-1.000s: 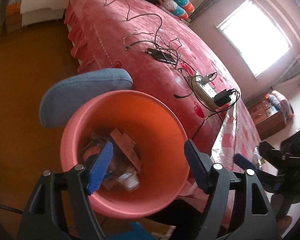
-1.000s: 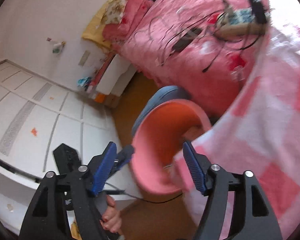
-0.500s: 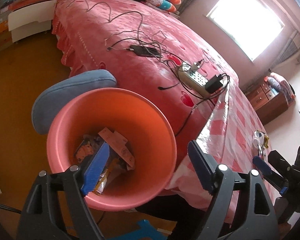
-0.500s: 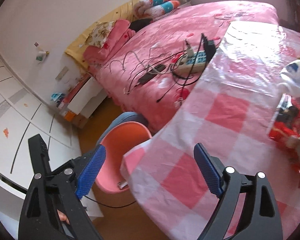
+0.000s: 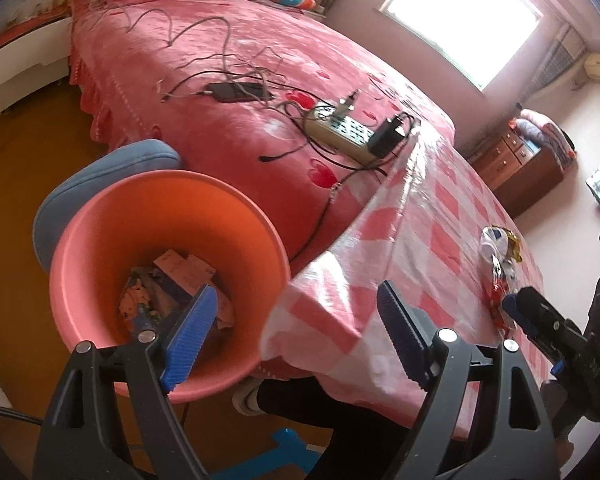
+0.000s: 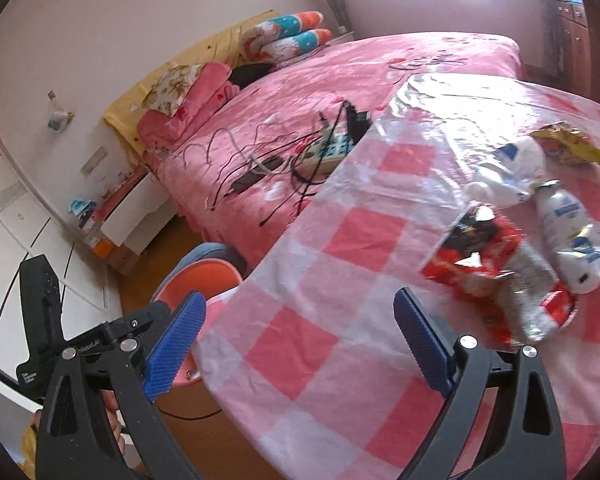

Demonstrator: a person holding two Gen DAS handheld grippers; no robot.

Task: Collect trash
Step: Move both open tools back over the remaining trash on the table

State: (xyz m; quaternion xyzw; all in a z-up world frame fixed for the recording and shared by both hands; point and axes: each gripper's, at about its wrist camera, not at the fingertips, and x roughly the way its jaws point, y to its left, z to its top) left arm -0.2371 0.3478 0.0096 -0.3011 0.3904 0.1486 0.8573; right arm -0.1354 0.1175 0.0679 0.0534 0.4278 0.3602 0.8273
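Note:
A pink bin (image 5: 100, 264) with paper scraps and wrappers inside stands on the floor beside the table; it also shows in the right wrist view (image 6: 204, 276). My left gripper (image 5: 292, 336) is open and empty above the bin's right rim. My right gripper (image 6: 300, 344) is open and empty over the checked tablecloth (image 6: 340, 280). On the table to its right lie a red snack wrapper (image 6: 496, 264), a white bottle (image 6: 572, 236), a white crumpled bag (image 6: 512, 172) and a yellow wrapper (image 6: 568, 144).
A pink bed (image 5: 240, 60) with a power strip (image 5: 340, 132), a phone and tangled cables lies behind the table. A blue stool (image 5: 104, 172) stands behind the bin. A wooden dresser (image 5: 528, 164) is at the far right. The floor is brown wood.
Both grippers have risen and swung right, from the bin toward the table. The right wrist view now takes in the trash on the tablecloth. Both stay open.

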